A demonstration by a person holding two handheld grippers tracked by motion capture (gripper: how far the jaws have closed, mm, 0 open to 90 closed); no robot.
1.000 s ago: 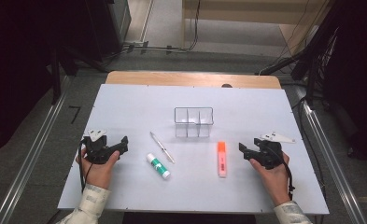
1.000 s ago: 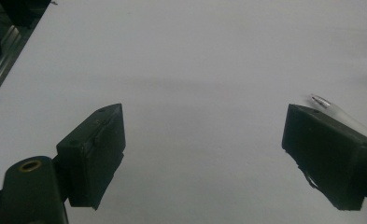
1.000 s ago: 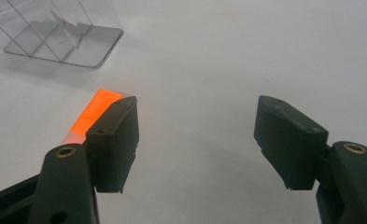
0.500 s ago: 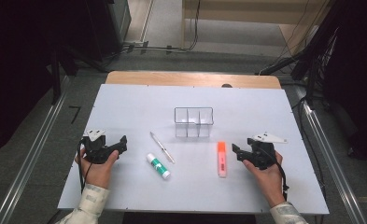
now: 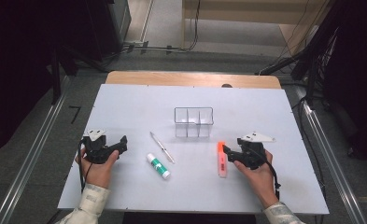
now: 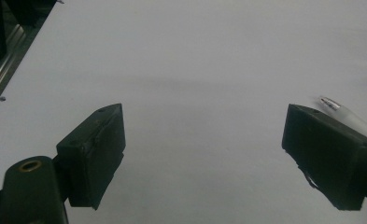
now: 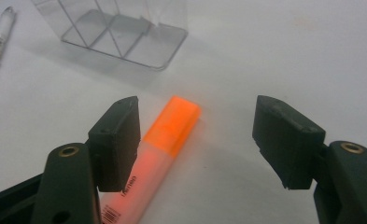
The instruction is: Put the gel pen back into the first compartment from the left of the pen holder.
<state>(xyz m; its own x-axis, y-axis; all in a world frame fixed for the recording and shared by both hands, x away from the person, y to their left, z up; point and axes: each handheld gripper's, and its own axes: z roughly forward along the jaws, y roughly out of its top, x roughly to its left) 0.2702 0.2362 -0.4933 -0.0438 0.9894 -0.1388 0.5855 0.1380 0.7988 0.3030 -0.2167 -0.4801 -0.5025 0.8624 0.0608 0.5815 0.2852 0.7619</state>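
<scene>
the right gripper (image 5: 228,153) sits just to the right of the orange highlighter (image 5: 222,159), its jaws spread wide with nothing pressed between them. in the right gripper view the highlighter (image 7: 158,144) lies on the white table (image 5: 265,112) between the 2 jaws, its orange cap end pointing away toward the clear organizer (image 7: 116,32); its barrel runs close under the left-hand jaw in that view, and whether the 2 touch cannot be told. the other jaw stands well apart from it.

taking the clear organizer (image 5: 194,122) as the landmark: it has 3 compartments and stands near the middle of the table. the highlighter lies just in front of its right end, toward the person. a slim pen (image 5: 162,147) lies in front of its left end, slanted. a white glue stick with a green label (image 5: 158,166) lies nearer the person than the pen, just beside it.

the left gripper (image 5: 118,143) is well to the left of the organizer, held low over bare table. its jaws are apart and hold nothing; in the left gripper view the tip of the pen (image 6: 333,105) peeks out behind the right-hand jaw.
</scene>
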